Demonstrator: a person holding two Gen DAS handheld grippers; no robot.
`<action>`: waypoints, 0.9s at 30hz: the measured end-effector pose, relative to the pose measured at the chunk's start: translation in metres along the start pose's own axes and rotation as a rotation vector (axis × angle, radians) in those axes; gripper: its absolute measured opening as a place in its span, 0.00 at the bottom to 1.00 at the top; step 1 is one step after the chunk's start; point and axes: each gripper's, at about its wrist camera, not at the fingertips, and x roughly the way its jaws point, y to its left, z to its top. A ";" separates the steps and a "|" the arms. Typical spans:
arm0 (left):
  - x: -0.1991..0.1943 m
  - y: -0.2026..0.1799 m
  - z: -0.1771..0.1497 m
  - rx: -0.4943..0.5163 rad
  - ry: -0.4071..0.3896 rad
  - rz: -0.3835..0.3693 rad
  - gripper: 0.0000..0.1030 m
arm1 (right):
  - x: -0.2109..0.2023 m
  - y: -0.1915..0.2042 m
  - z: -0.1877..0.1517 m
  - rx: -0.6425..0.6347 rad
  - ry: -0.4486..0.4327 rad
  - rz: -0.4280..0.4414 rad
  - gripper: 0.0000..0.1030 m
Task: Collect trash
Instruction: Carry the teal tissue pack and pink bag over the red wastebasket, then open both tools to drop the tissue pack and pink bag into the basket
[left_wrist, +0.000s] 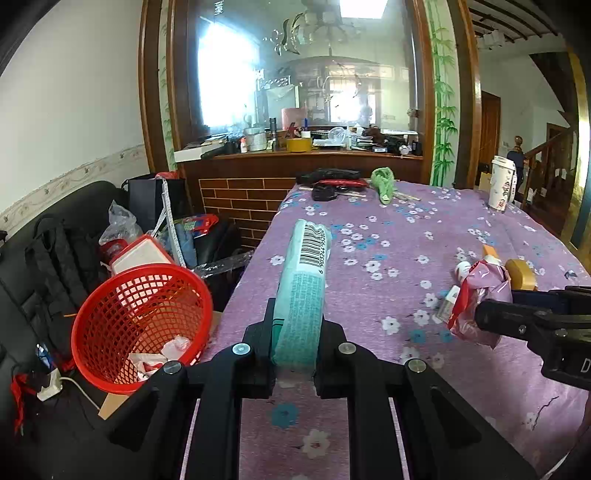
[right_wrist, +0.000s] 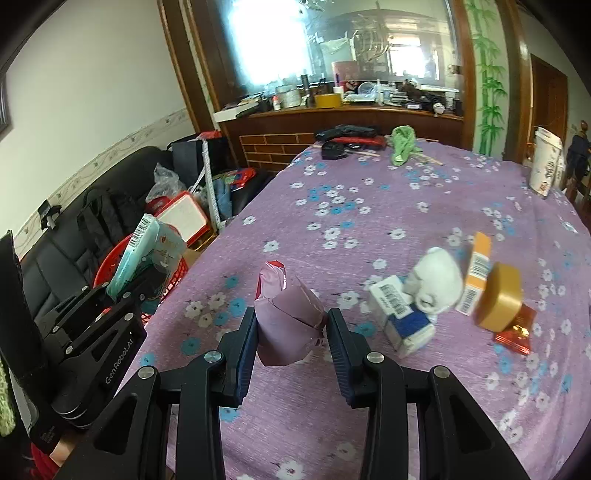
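Observation:
My left gripper (left_wrist: 295, 339) is shut on a teal tissue packet (left_wrist: 303, 288) with a barcode, held above the table's left edge; it also shows in the right wrist view (right_wrist: 136, 251). A red mesh basket (left_wrist: 140, 325) with some crumpled trash sits tilted left of the table. My right gripper (right_wrist: 291, 328) is shut on a crumpled pink wrapper (right_wrist: 288, 321), also seen in the left wrist view (left_wrist: 480, 302). More trash lies at right: a white-blue box (right_wrist: 402, 317), a white wad (right_wrist: 439, 280), an orange box (right_wrist: 476, 273), a gold tape roll (right_wrist: 498, 306) and a red wrapper (right_wrist: 517, 332).
The table has a purple flowered cloth (right_wrist: 369, 192). A paper cup (right_wrist: 546, 166) stands at far right. A green cloth (right_wrist: 402, 144) and black items (right_wrist: 340, 147) lie at the far end. A black sofa (left_wrist: 55, 240) with bags sits at left.

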 end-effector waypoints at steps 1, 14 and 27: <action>0.001 0.003 0.000 -0.003 0.003 0.004 0.13 | 0.003 0.002 0.001 -0.004 0.005 0.004 0.39; 0.008 0.081 0.005 -0.131 0.023 0.088 0.13 | 0.038 0.040 0.027 -0.067 0.073 0.091 0.39; 0.016 0.176 -0.006 -0.283 0.071 0.187 0.13 | 0.081 0.112 0.056 -0.149 0.126 0.202 0.40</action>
